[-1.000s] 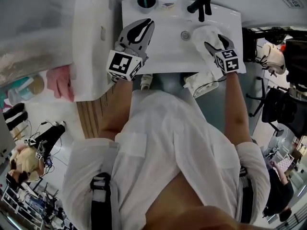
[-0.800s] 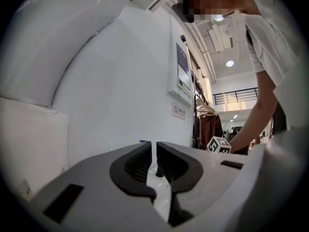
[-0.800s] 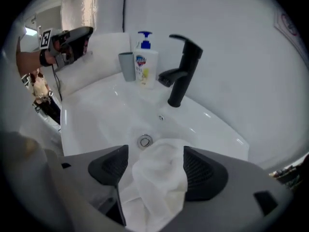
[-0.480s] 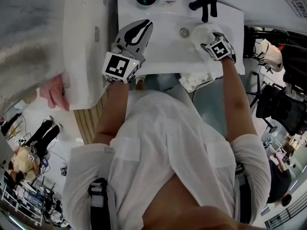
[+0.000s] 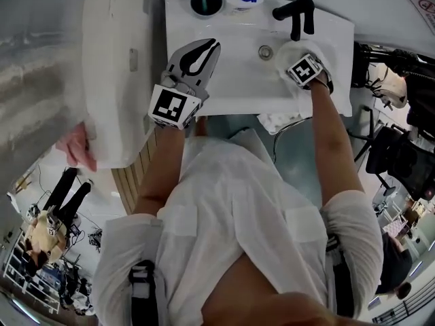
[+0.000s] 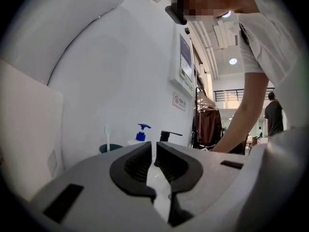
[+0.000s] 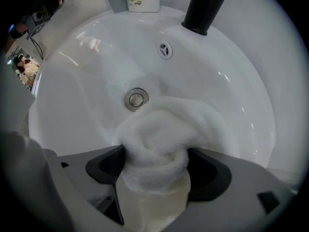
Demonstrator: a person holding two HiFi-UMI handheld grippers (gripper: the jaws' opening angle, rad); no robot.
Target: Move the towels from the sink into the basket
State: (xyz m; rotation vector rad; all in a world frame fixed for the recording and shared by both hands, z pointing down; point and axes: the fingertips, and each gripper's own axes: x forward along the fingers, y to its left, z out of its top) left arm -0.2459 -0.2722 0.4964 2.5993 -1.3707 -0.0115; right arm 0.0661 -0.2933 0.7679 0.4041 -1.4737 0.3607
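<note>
One towel in view: a white rolled towel point(image 7: 159, 129) lies in the sink point(image 7: 231, 81), right half of the basin, just beside the drain point(image 7: 136, 99) and in front of the faucet point(image 7: 205, 6).
Step in hand: the pick-up – reach made, grip not yet taken.
Right tool point(image 7: 157, 154): points down into the basin; its jaws have just been opening and stand wide apart with the towel between them. The pads sit at the roll's sides, but I see no squeeze.
Left tool point(image 6: 153, 150): held level over the sink's left side, jaws almost together, nothing between them.
Towel's lie: flat on the basin floor. Its long axis seems to run from the sink's front edge back toward the faucet – crosswise to the line between the right tool's jaws, so they would bite across its narrow width. A coiled fold faces up at the tool.
Next move calls for: closing firmly on the soft roll, deep enough to catch every layer, then lifting clear of the faucet.
Basket: I cannot pick it out with certainty in any view.
</note>
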